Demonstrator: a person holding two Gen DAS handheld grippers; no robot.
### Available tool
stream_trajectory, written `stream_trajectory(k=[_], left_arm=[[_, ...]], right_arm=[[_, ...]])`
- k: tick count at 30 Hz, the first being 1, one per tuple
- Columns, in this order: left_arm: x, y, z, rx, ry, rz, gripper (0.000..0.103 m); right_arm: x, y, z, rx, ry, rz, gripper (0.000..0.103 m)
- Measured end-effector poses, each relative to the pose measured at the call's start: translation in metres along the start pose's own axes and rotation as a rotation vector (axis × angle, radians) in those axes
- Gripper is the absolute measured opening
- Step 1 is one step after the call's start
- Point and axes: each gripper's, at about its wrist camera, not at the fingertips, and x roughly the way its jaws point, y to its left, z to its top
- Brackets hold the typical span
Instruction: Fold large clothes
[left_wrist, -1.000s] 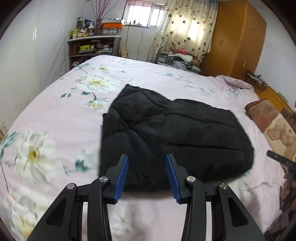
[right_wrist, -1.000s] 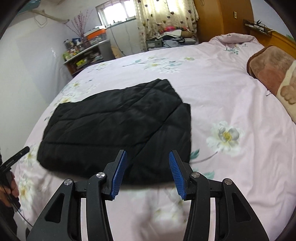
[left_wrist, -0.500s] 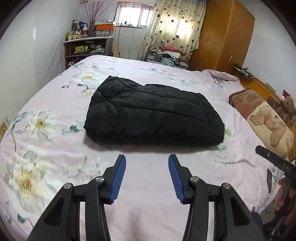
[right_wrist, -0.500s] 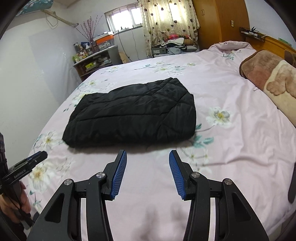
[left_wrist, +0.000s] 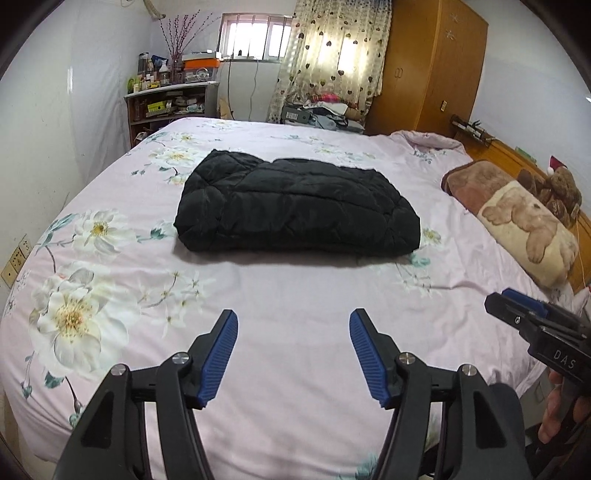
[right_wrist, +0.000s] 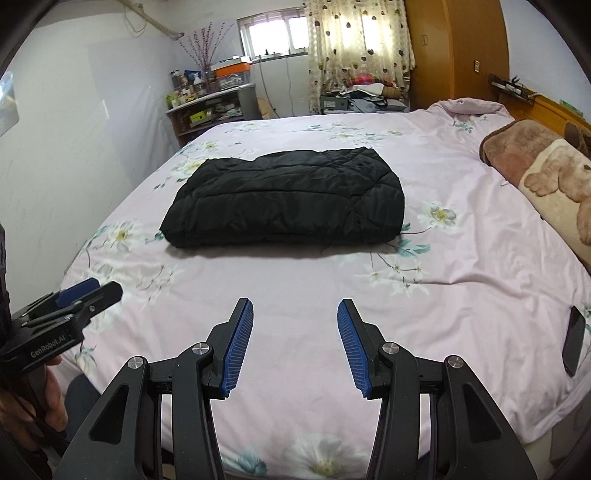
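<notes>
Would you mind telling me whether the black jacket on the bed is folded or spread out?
Folded: the black jacket lies as a compact, thick rectangle with doubled layers at its near edge.

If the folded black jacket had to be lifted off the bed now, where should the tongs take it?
Probably the black jacket's thick near edge, approached low from the near side: it is a rounded, layered fold facing both tongs, and bare quilt lies before it.

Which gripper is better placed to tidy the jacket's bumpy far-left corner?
Left, probably. The black jacket lies folded on the bed; the left gripper, jaws opening and empty, faces that end.
</notes>
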Motion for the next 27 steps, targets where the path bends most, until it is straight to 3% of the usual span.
stream_trajectory(k=[6, 27], left_arm=[[0.006, -0.007, -0.013, 0.029, 0.032, 0.047, 0.065], [0.001, -0.010, -0.017, -0.005, 0.030, 0.037, 0.065]], right_arm=[[-0.001, 0.010, -0.006, -0.035, -0.001, -0.008, 0.048], [-0.004, 0.024, -0.011, -0.075, 0.004, -0.006, 0.048]])
